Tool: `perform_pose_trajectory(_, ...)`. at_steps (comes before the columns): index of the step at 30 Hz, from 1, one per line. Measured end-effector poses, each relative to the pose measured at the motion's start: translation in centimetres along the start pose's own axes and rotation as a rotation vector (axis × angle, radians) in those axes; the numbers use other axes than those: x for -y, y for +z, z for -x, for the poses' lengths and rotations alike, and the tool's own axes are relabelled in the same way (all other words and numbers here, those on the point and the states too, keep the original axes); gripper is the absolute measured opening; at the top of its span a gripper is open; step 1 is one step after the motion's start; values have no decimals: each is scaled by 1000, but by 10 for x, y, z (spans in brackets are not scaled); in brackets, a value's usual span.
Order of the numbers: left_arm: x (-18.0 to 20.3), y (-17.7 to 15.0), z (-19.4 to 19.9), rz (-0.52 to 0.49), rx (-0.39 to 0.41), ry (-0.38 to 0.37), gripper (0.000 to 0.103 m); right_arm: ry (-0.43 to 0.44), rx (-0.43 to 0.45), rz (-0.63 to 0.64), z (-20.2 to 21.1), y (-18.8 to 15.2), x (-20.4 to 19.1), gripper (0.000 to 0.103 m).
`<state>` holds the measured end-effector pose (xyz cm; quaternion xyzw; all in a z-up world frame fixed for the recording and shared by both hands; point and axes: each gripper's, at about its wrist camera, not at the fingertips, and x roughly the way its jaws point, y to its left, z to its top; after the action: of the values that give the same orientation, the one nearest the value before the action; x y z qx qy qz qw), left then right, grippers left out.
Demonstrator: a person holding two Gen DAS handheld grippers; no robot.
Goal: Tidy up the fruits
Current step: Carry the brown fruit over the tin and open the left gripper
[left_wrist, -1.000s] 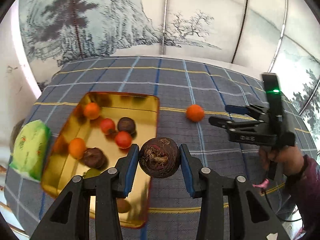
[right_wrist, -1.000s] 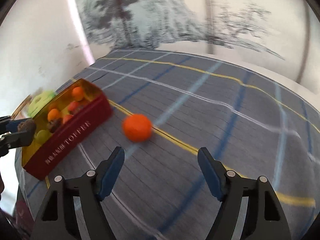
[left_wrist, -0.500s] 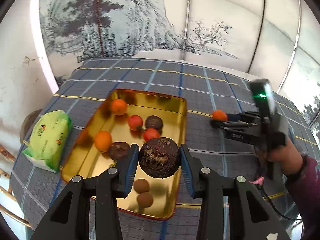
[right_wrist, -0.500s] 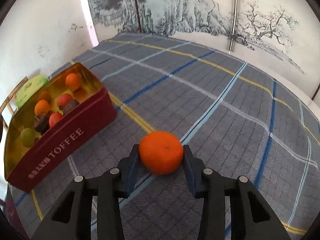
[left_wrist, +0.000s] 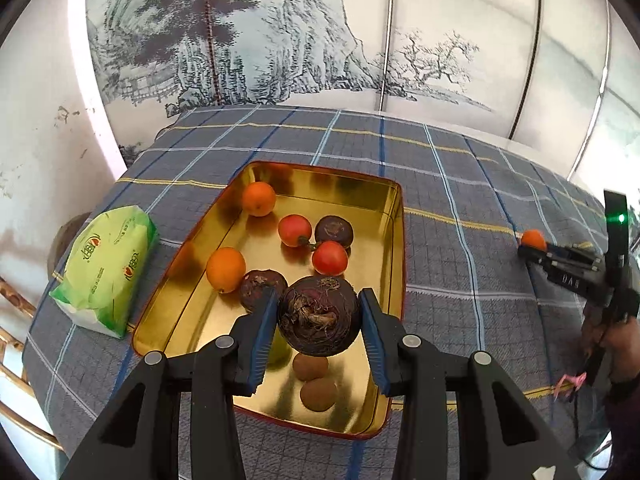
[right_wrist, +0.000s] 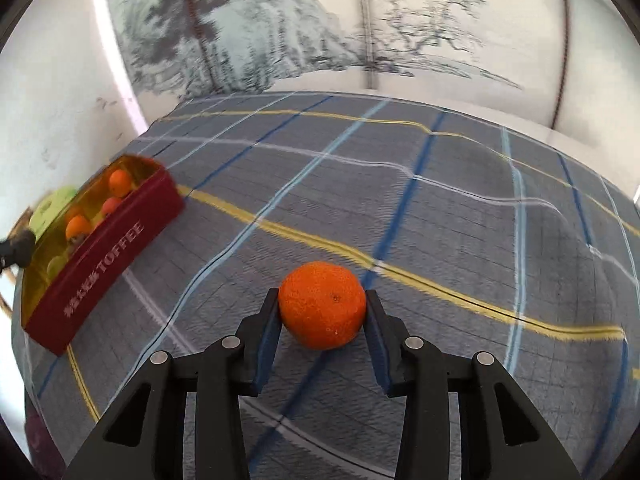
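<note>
Carrying dark round fruit [left_wrist: 319, 321] pinched in left gripper [left_wrist: 319, 330], hanging over near end of gold tin [left_wrist: 394, 216], seemingly for drop among fruits there. Right gripper [right_wrist: 322, 312] clamps orange [right_wrist: 322, 305], well apart from tin, likely bound for tin too.

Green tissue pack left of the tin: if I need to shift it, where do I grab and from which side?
Probably the tissue pack across its narrow width, jaws spanning the long sides, coming from above. It lies flat and soft, and the tin crowds its right side, so descend clear of that wall.
</note>
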<state>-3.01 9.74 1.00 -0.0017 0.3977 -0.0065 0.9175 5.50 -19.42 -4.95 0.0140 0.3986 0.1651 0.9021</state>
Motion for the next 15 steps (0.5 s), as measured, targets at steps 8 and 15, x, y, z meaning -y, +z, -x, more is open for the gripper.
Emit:
perform_pose_trajectory(8, -5, -1, -8, 5, -10, -2, 37, -37, -5, 2, -1, 1, 0, 41)
perform_pose_trajectory(15, -7, 2, -19, -8, -10, 7, 37, -54, -17, 8, -3, 0, -2, 41)
